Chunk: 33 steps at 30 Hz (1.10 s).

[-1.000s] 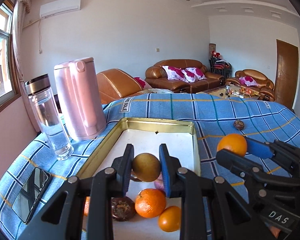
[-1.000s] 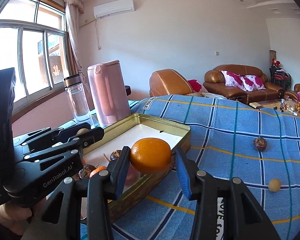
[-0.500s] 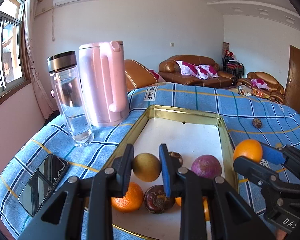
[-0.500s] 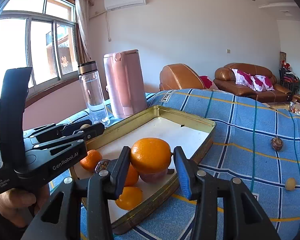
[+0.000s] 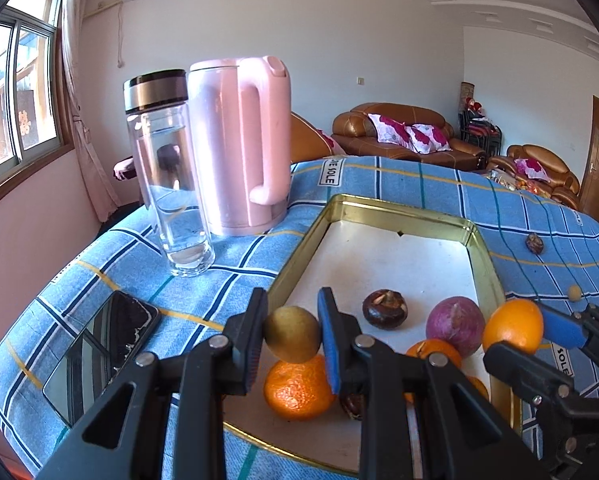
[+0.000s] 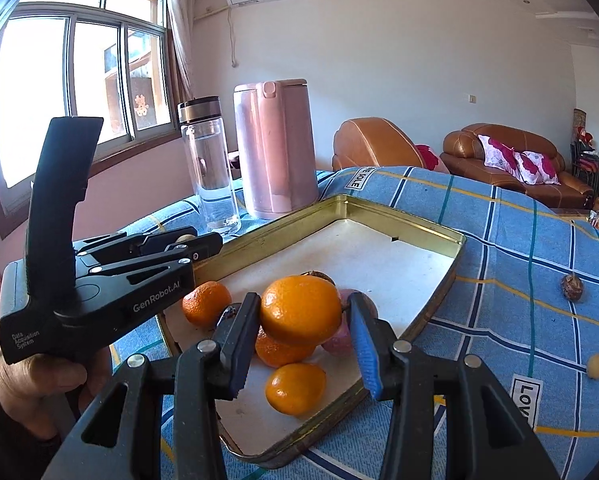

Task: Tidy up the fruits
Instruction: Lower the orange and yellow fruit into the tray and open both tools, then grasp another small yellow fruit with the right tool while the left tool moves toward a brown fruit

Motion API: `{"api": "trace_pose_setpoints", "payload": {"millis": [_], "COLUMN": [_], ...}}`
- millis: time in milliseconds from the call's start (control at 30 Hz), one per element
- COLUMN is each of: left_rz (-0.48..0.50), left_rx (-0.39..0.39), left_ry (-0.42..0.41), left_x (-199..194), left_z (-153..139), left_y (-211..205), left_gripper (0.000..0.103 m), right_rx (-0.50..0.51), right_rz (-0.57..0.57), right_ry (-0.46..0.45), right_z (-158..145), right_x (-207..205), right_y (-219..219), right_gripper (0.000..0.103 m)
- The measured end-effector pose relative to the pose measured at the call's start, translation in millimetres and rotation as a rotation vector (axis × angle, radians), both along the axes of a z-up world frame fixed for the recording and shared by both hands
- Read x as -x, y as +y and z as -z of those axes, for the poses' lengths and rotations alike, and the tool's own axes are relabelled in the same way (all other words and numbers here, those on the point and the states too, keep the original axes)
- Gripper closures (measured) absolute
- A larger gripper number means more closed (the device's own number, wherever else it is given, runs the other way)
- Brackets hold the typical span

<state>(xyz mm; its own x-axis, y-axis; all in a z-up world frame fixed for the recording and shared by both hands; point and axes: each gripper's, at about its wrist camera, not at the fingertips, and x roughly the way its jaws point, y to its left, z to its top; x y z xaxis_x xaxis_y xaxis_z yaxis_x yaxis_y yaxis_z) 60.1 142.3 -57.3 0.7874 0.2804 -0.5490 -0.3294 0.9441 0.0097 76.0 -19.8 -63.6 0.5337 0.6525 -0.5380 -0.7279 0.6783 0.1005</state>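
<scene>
Above the near end of the shallow gold-rimmed metal tray (image 5: 395, 210), two fruits are held clear of its white floor. The left gripper (image 5: 292, 334) is clenched on a small yellow-brown round fruit (image 5: 292, 334), which hangs directly over a loose orange tangerine (image 5: 299, 388) already lying in the tray. The right gripper (image 6: 301, 312) is clamped on a larger smooth orange (image 6: 301, 310), carried over the cluster of tangerines and a purple fruit at the tray's near right corner. The deciding relation is judged to be vertical: each held fruit sits over occupied floor, while the bare white floor lies farther forward, toward the far rim. A release here would likely drop fruit on fruit and set it rolling. The left fingers are nearer the tray's left wall, the right fingers nearer its right wall. Two small fruits (image 6: 572, 286) are left on the blue checked cloth, nearer the right gripper.
</scene>
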Motion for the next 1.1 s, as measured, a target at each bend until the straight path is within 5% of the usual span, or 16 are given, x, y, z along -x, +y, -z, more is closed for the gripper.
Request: {"api": "trace_pose_setpoints", "payload": {"millis": [900,967,1033,1100], "left_rz": [0.019,0.017,0.004,-0.003], "left_rx": [0.046,0.047,0.052,0.04], "left_ry": [0.053,0.052,0.039,0.021], "left_x": [-3.1,-2.3,0.5,3.6], "left_z": [17.0,16.2,14.0,10.4], "left_y": [10.8,10.2,10.9,9.2], "left_gripper": [0.074,0.066,0.034,0.027], "right_rx": [0.094,0.093,0.09,0.08], "right_rz": [-0.137,-0.126,-0.114,-0.1], "right_ry": [0.041,0.037,0.033,0.029], "right_z": [22.1,20.6,18.8,16.1], "right_x": [23.9,21.8,20.1,18.8], "right_y": [35.8,33.6,29.4,23.2], "right_gripper": [0.054,0.052,0.05,0.046]}}
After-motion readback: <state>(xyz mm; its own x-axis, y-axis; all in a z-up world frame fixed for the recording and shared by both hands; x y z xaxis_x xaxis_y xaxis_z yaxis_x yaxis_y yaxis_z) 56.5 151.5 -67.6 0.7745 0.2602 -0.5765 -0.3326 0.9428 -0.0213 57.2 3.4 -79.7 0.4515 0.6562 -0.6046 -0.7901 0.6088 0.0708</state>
